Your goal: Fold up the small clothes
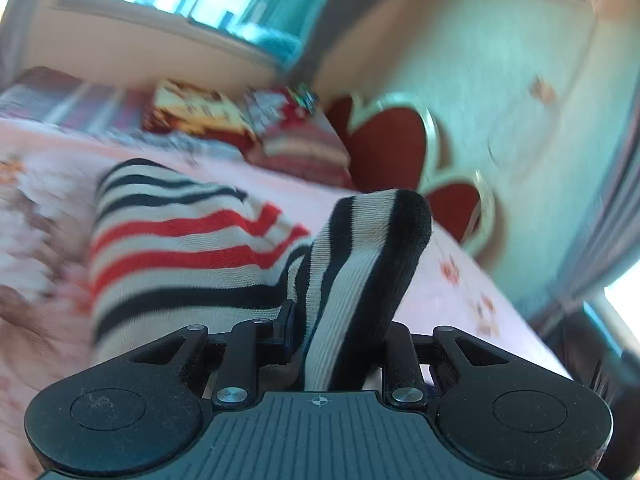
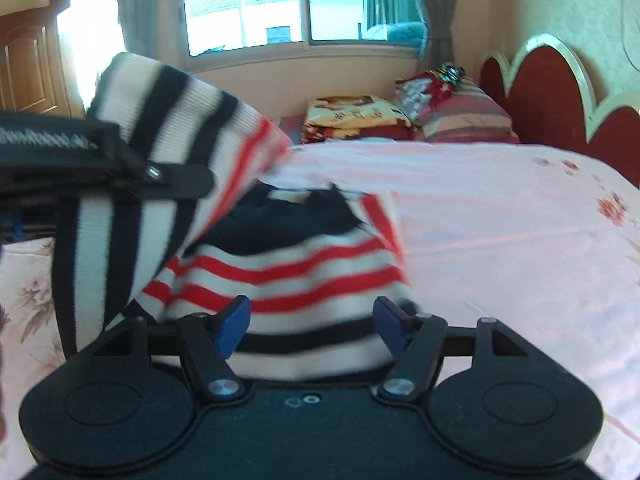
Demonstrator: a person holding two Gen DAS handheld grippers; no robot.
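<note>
A small knit sweater (image 1: 180, 240), white with navy and red stripes, lies on the pink floral bedsheet (image 1: 460, 300). My left gripper (image 1: 340, 320) is shut on one navy-edged end of it, and that pinched end (image 1: 372, 248) stands up between the jaws. In the right wrist view the left gripper (image 2: 180, 178) comes in from the left and holds this striped part (image 2: 160, 112) lifted over the rest of the sweater (image 2: 300, 280). My right gripper (image 2: 314, 320) hangs low over the near edge of the sweater. Its blue pads (image 2: 234, 322) stand apart with fabric lying between them.
Folded blankets (image 2: 352, 118) and a striped pillow (image 2: 468, 120) are stacked at the head of the bed. A red scalloped headboard (image 2: 552, 92) runs along the right wall. A window (image 2: 280, 4) is behind, and a wooden door (image 2: 24, 72) stands far left. Bare sheet (image 2: 500, 220) spreads to the right.
</note>
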